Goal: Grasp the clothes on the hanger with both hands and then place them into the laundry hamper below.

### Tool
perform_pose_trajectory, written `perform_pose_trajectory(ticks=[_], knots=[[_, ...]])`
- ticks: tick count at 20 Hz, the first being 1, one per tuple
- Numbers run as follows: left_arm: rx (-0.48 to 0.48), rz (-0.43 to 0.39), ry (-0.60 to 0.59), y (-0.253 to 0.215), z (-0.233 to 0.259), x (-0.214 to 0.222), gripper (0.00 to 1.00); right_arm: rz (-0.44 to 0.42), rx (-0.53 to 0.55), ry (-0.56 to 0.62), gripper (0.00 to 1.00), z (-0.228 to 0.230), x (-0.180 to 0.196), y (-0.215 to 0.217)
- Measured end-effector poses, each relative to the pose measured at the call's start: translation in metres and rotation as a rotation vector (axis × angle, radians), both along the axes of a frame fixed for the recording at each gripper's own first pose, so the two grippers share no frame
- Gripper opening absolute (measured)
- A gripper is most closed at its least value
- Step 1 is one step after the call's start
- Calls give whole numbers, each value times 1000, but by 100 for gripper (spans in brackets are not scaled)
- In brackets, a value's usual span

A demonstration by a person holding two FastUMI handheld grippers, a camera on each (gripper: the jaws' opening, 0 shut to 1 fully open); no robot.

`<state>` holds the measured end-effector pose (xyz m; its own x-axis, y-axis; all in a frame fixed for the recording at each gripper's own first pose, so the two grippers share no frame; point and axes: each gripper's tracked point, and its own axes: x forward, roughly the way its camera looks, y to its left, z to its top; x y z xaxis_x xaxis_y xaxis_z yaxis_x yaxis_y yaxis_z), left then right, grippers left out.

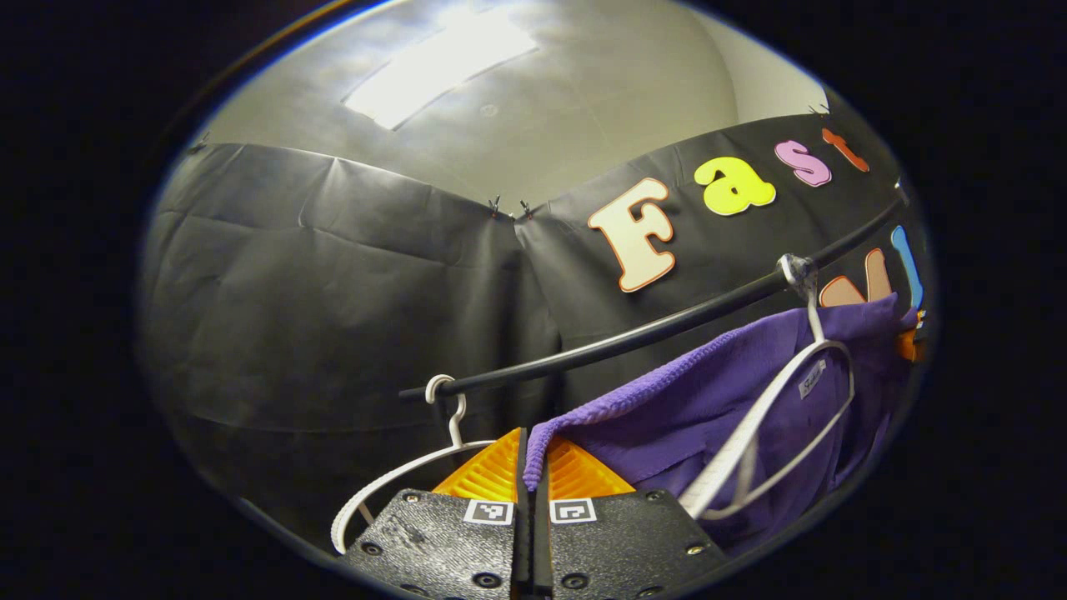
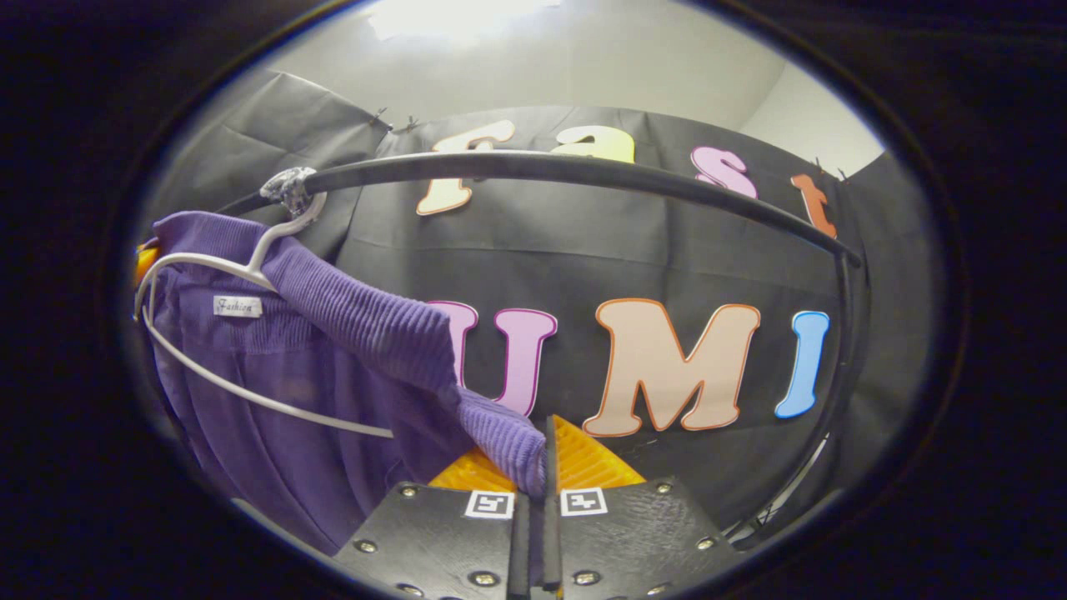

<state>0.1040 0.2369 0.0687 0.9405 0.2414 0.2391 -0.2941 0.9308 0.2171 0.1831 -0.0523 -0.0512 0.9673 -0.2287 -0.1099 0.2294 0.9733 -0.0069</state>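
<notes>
My left gripper (image 1: 532, 467) is closed tight on one edge of the purple garment (image 1: 708, 400); my right gripper (image 2: 546, 467) pinches its other shoulder (image 2: 492, 437). The garment hangs on a white hanger (image 2: 250, 267) hooked over the black rail (image 2: 583, 171). A second, bare hanger (image 1: 400, 475) hangs nearby, just left of my left fingers.

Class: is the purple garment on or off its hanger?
On: the purple garment drapes the white hanger hooked on the rail, both grippers pinching it.
</notes>
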Motion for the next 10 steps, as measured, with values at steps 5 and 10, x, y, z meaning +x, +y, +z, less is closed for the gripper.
perform_pose_trajectory(ticks=[5,10], knots=[[-52,-8,48,9,-37,8,1,4,-9,-2,6,-2,4,1],[-90,-46,66,-2,-58,8,1,-31,-10,-27,6,0,20,-13]])
